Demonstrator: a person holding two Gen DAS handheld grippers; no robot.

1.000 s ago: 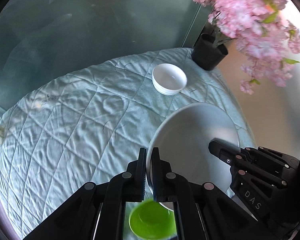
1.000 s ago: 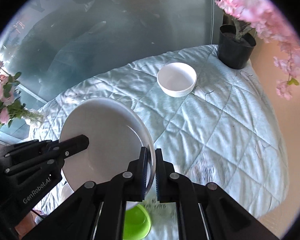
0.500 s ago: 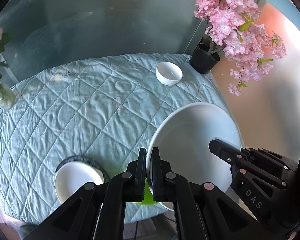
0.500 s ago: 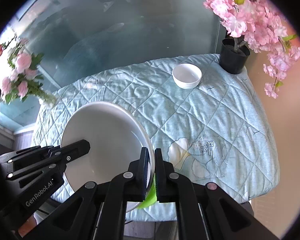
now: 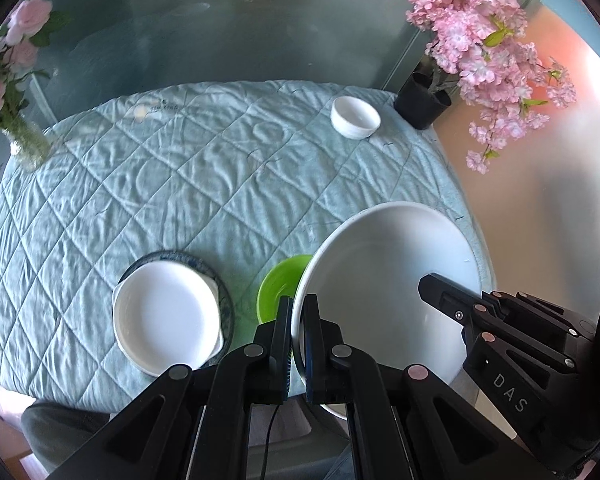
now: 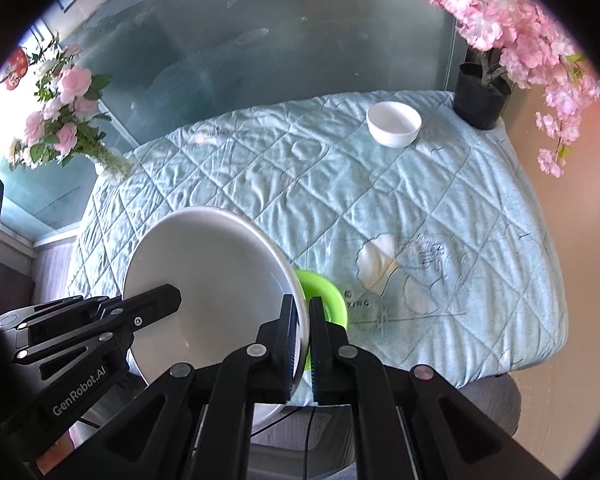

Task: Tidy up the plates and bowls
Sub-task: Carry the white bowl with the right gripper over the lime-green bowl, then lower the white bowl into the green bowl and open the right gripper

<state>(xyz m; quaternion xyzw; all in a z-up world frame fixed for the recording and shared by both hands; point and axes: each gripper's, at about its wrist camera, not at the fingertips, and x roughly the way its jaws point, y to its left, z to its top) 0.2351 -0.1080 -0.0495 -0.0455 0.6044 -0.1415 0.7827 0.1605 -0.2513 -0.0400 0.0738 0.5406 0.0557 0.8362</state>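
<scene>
1. From the left wrist view, the left tool is clamping tight on the near rim of a large white plate, smooth, glossy and round, which is hanging above the near right edge of the bench.
2. The bench is wearing a pale blue quilted cloth, wrinkled and stitched in diamonds.
3. Under the plate's left edge a bright green bowl is peeking out, partly hidden.
4. To the left, a white plate stack is sitting on a dark-rimmed plate.
5. A small white bowl is resting at the far side, near a black flower pot with pink blossoms.
6. The right tool is reaching in from the right, gripping the opposite rim.
7. From the right wrist view, the right tool is pinching the same plate at its right rim, jaws nearly together with only the thin edge between them.
8. The left tool is holding the far rim.
9. The green bowl is lying just behind the plate on the cloth, and the small white bowl is sitting well apart near the pot.
</scene>
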